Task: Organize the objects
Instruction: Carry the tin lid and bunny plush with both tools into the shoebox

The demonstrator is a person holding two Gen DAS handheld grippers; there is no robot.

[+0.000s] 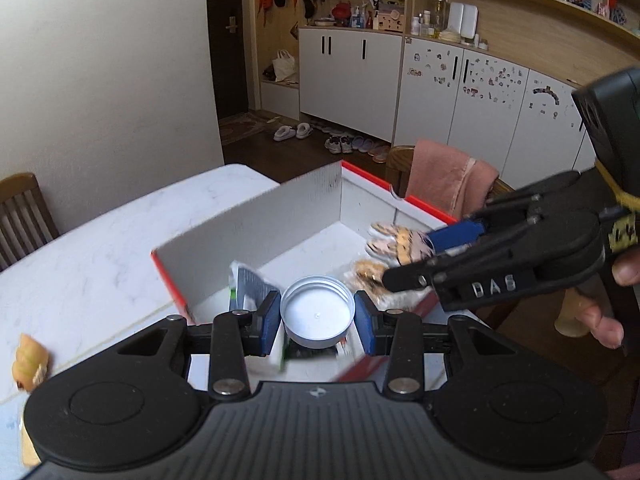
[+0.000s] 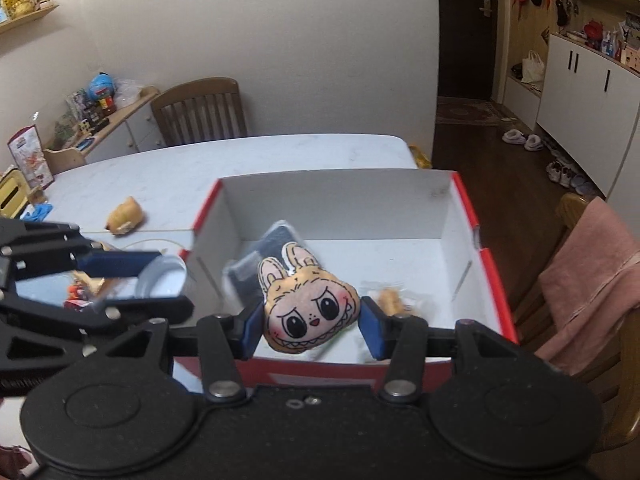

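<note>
Red-edged white box (image 2: 460,220), silver lid (image 1: 317,311), tan-and-pink bunny plush (image 2: 310,308).

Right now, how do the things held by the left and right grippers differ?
The left gripper holds a round white lid, rigid and plain; the right gripper holds a soft tan bunny-face plush with a drawn face. The lid shows its hollow underside; the plush faces the camera. Both hang over the red-edged box.

A box (image 2: 460,216) stands on the table (image 2: 200,168), a packet (image 2: 256,264) and snack (image 2: 390,300) inside, a toy (image 2: 125,216) to its left.
</note>
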